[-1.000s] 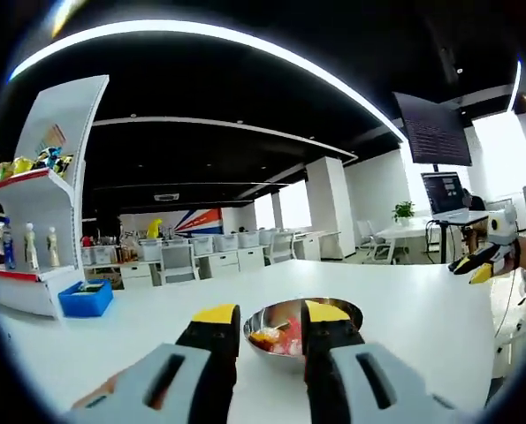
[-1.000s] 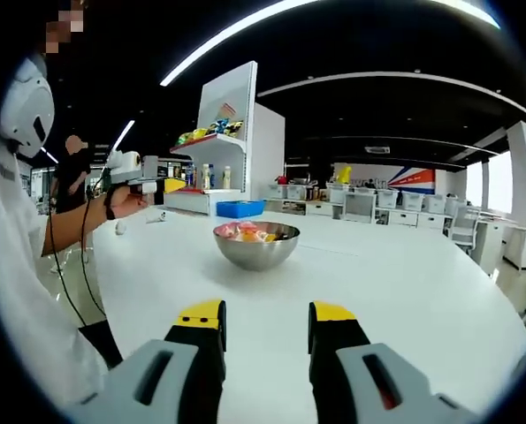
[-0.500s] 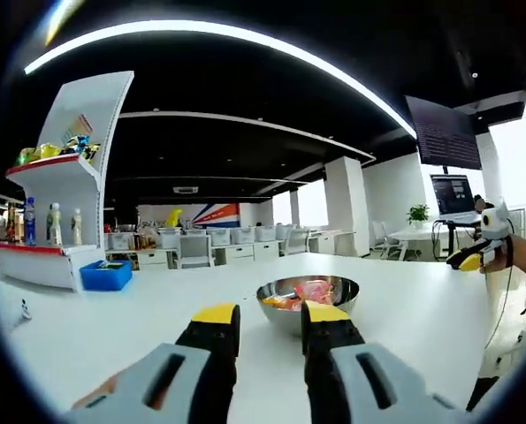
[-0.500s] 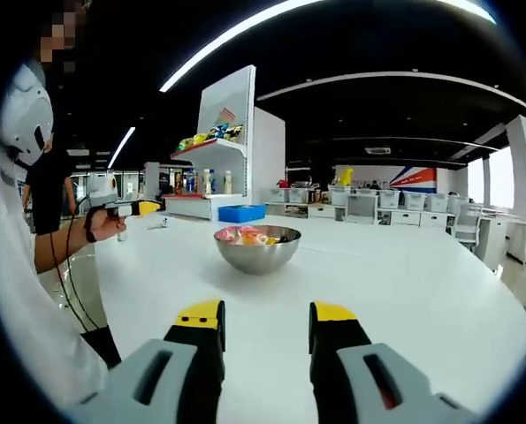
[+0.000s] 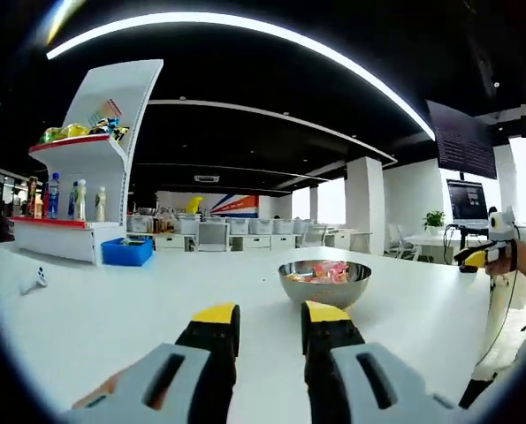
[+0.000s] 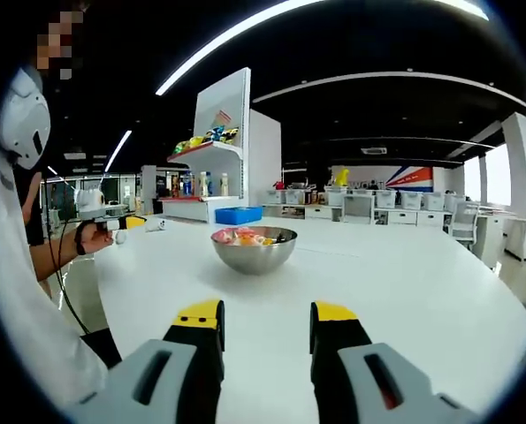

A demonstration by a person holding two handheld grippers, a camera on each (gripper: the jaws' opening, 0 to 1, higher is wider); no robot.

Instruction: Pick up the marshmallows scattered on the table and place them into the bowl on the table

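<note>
both grippers (image 5: 270, 322) (image 6: 267, 320) agape, empty; bowl (image 6: 254, 250) holds marshmallows (image 6: 243, 236).

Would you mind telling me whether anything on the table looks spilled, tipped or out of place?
Nothing stands out. The bowl sits upright on the white table with the marshmallows inside it, and one small white object lies apart near the table's far edge.

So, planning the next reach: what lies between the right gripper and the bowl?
In the right gripper view, bare white table lies between the open right gripper and the bowl of marshmallows.
</note>
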